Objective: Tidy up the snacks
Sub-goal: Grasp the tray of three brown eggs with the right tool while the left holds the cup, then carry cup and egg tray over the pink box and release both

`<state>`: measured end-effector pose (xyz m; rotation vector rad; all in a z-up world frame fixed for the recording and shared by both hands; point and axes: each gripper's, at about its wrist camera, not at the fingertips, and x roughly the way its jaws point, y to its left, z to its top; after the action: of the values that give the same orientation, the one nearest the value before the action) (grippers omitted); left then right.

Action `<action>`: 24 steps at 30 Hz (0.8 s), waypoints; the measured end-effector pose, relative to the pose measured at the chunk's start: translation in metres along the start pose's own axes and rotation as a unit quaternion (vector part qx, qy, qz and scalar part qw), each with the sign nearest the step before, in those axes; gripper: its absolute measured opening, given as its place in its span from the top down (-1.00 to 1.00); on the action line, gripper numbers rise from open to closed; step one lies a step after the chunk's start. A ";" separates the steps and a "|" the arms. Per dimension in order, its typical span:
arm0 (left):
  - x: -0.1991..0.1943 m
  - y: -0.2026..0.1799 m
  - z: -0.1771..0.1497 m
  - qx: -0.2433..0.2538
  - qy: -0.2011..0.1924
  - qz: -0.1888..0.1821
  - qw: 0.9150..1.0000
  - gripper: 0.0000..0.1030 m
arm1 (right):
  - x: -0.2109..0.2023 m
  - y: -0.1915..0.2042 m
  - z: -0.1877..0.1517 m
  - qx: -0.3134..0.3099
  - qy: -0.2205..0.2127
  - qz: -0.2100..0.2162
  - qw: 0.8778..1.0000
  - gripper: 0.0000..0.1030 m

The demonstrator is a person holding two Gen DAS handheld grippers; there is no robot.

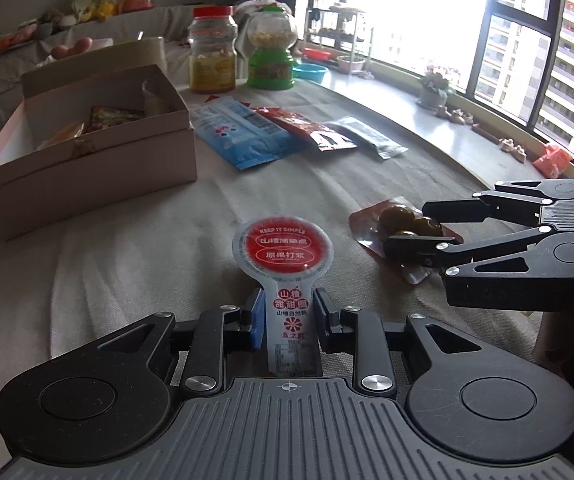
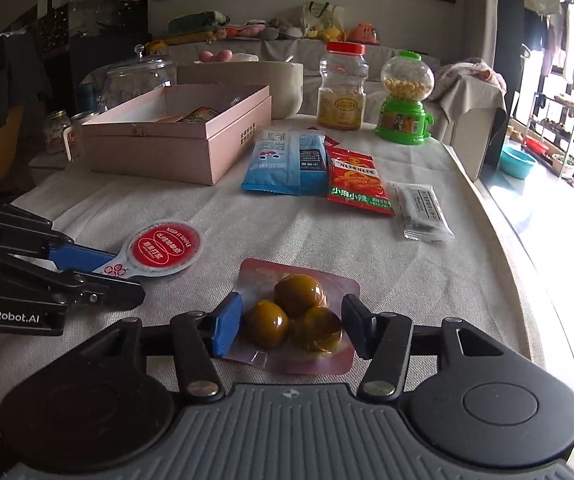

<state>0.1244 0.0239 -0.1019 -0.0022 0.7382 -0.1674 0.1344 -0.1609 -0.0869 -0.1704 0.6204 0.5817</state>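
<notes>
A hawthorn snack cup (image 1: 283, 249) with a round red lid and a long white tab sticks out ahead of my left gripper (image 1: 290, 317), which is shut on the tab. From the right wrist view the same cup (image 2: 162, 249) hovers low over the cloth at the left. A clear pack of three brown-green balls (image 2: 299, 316) lies flat on the tablecloth. My right gripper (image 2: 292, 328) is open, one finger on each side of the pack. In the left wrist view the right gripper (image 1: 409, 229) straddles that pack (image 1: 397, 216) from the right.
An open pink box (image 2: 175, 148) holding several snacks stands at the back left. A blue packet (image 2: 283, 164), a red packet (image 2: 357, 184) and a grey packet (image 2: 423, 212) lie mid-table. Behind stand a red-lidded jar (image 2: 342, 88) and a green candy dispenser (image 2: 405, 100). The table edge (image 2: 527, 264) curves along the right.
</notes>
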 end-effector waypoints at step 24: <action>-0.095 0.062 0.068 -0.030 -0.142 0.016 0.989 0.46 | -0.056 0.004 0.115 -0.018 -0.057 0.045 0.997 0.04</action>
<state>0.1101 0.0956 0.0081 -0.0705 0.4592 -0.1115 0.1523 -0.1468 0.0388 -0.1418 0.5082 0.6841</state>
